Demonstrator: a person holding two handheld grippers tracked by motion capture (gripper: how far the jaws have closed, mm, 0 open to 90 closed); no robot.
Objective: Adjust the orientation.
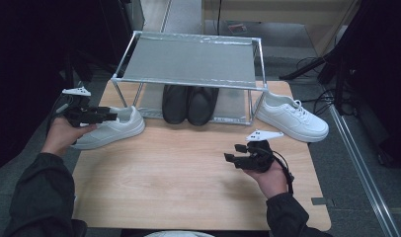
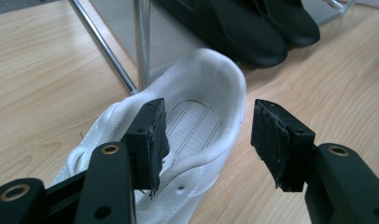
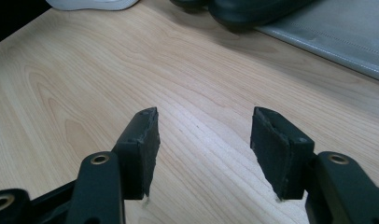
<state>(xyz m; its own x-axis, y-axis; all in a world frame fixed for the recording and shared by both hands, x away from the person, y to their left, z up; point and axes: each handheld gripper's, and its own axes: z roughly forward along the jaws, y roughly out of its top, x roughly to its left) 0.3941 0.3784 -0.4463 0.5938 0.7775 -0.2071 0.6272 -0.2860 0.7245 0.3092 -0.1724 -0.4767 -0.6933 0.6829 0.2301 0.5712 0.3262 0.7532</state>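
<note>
The left tool (image 2: 206, 140) has its jaws apart, straddling the heel collar of the white sneaker (image 2: 197, 121) on the tabletop (image 1: 188, 158): one pad sits inside the shoe opening, the other outside the heel wall, and neither visibly presses on it. Just past this tool stand the metal shoe rack (image 1: 188, 61) and the pair of black shoes (image 1: 190, 103) on its lower shelf. The right tool (image 3: 204, 140) hangs over bare tabletop with its jaws apart and nothing between them, the second white sneaker (image 1: 292, 118) lying beyond it by the rack's corner.
</note>
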